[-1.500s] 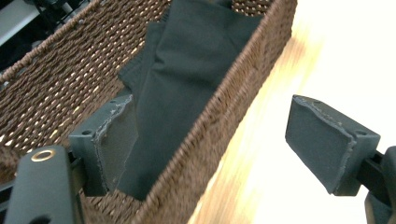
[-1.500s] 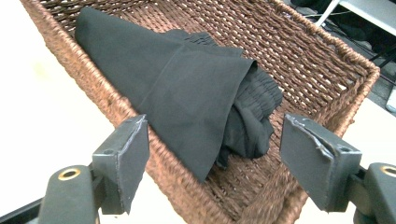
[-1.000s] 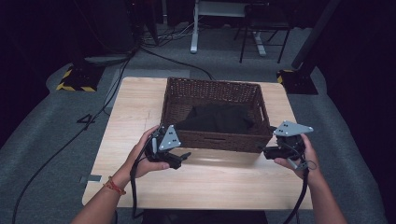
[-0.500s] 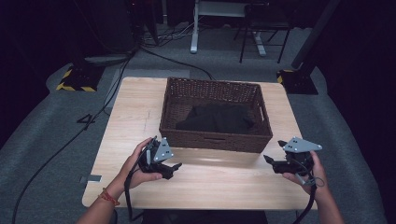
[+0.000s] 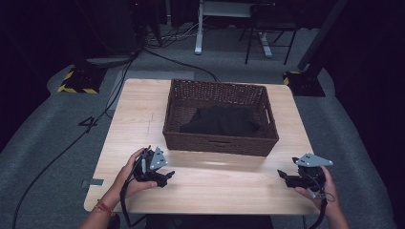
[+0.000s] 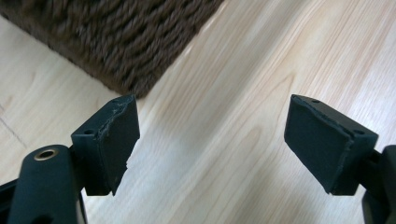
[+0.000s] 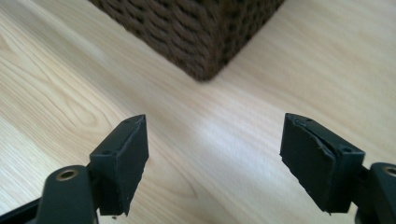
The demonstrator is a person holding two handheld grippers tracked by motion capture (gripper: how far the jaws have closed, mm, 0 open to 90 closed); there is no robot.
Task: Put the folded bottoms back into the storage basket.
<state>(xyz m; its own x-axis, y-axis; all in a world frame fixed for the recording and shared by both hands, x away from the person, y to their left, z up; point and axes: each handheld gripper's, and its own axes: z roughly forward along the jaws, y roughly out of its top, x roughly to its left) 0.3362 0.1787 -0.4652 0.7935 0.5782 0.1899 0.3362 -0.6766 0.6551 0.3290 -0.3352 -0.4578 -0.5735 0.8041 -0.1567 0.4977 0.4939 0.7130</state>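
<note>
Evidently nothing is in hand yet: both grippers sit low at the counter's (image 5: 143, 119) near edge, the left gripper (image 5: 165, 177) at seven o'clock of the basket (image 5: 217, 143), the right gripper (image 5: 282, 175) at five o'clock, each with jaws spread and empty. The next move, I judge, calls for lifting over the rim towards the black cloth (image 5: 220, 121) crumpled inside. That basket is rectangular, dark brown, coarsely woven; the counter is smooth pale wood grain.
</note>
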